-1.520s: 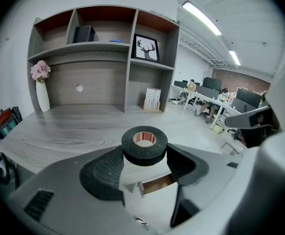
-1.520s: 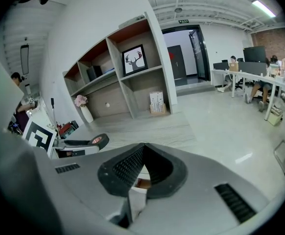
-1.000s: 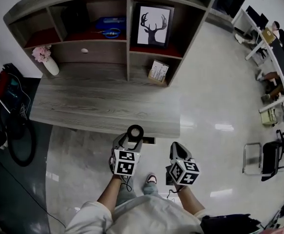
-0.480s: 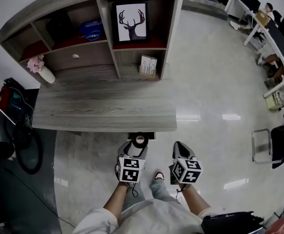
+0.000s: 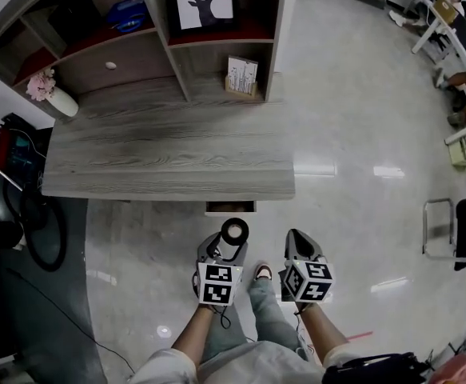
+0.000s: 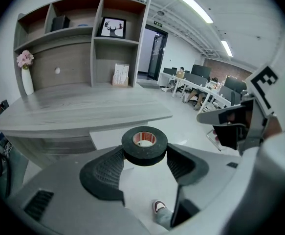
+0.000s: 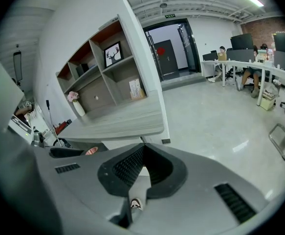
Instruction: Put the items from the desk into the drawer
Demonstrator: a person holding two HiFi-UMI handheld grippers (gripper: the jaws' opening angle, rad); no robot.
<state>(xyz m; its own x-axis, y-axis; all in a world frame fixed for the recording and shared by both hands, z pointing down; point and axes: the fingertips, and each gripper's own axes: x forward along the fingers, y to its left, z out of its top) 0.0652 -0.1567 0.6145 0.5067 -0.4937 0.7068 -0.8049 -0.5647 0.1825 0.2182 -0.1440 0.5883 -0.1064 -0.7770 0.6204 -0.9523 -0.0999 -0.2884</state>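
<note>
Head view: both grippers hang side by side over the floor, just off the near edge of the desk (image 5: 169,158). The left gripper (image 5: 231,238) clasps a black tape roll (image 6: 144,145) by its sides, with the roll's hole facing up. The right gripper (image 5: 299,242) is clenched, its jaws meeting on nothing. A vase (image 5: 59,101) stands at the desk's far left.
</note>
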